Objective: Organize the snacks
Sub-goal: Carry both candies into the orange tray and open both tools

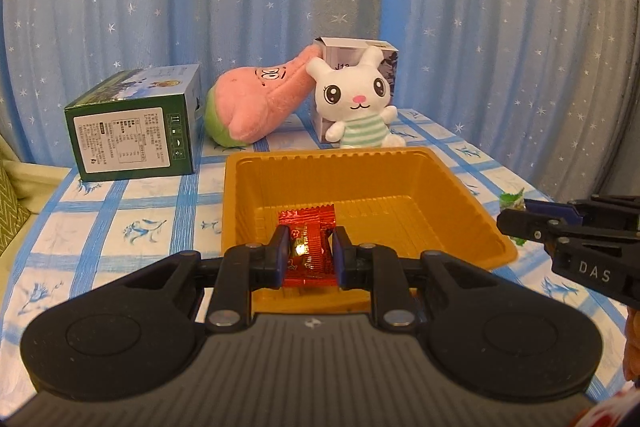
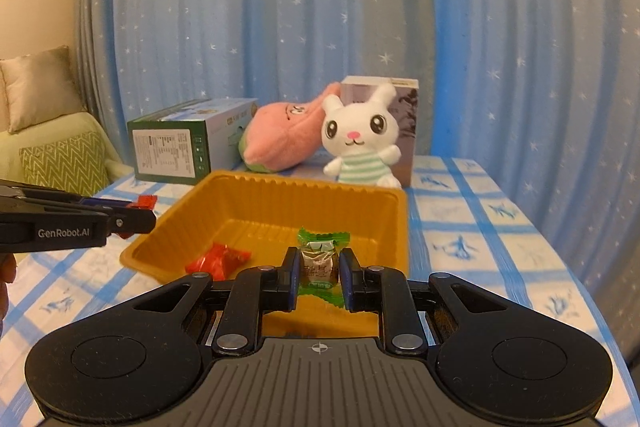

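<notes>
Left gripper point(image 1: 308, 253) clamps a red candy point(image 1: 307, 247); right gripper point(image 2: 319, 267) clamps a green candy point(image 2: 320, 263); both over the yellow tray point(image 2: 256, 199).

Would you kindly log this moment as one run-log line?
left hand-held gripper: shut on red candy | right hand-held gripper: shut on green candy | yellow tray: another red candy inside

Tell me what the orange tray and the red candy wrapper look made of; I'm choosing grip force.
Orange tray: seemingly thin moulded plastic, semi-glossy, with ribbed walls. Red candy wrapper in the left tool: probably metallised film, shiny, with a crimped serrated edge and bright glints.
</notes>
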A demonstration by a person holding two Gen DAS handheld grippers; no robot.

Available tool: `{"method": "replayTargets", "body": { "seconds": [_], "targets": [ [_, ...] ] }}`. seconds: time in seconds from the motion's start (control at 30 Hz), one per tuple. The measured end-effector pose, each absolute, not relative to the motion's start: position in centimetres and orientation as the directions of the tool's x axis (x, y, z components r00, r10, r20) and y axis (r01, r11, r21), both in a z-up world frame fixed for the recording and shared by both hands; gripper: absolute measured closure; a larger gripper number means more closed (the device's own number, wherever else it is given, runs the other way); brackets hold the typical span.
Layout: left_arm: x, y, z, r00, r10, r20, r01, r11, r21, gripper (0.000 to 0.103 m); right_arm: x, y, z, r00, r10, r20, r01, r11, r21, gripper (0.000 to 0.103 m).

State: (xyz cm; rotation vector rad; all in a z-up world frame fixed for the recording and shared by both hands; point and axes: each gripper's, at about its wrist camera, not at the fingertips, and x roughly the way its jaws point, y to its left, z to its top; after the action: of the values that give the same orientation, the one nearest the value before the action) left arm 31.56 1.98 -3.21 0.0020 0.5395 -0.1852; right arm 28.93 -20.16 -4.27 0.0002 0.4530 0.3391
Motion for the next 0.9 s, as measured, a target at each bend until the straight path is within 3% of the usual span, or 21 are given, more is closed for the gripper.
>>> {"method": "replayTargets", "body": {
  "seconds": [0.77, 0.8, 0.87, 0.9],
  "targets": [
    [35.7, 2.4, -5.5, 0.804, -0.180, -0.566, 0.156, 0.984, -0.091, 0.082, 34.5, -20.1, -6.1, 0.788, 0.361, -0.499, -0.319, 0.932, 0.172, 0.082],
    [35.8, 2.4, -5.5, 0.803, -0.181, -0.569, 0.154, 0.983, -0.095, 0.081, 34.5, -20.1, -6.1, 0.787, 0.361, -0.501, -0.318, 0.932, 0.172, 0.082],
    [35.7, 2.6, -5.5, 0.806, -0.181, -0.564, 0.152, 0.983, -0.099, 0.065, 34.5, -20.1, -6.2, 0.784, 0.360, -0.505, -0.318, 0.932, 0.172, 0.082],
    [35.6, 2.7, -5.5, 0.808, -0.181, -0.561, 0.154, 0.983, -0.096, 0.065, 34.6, -20.1, -6.2, 0.783, 0.361, -0.507, -0.318, 0.932, 0.173, 0.082]
  ]
}}
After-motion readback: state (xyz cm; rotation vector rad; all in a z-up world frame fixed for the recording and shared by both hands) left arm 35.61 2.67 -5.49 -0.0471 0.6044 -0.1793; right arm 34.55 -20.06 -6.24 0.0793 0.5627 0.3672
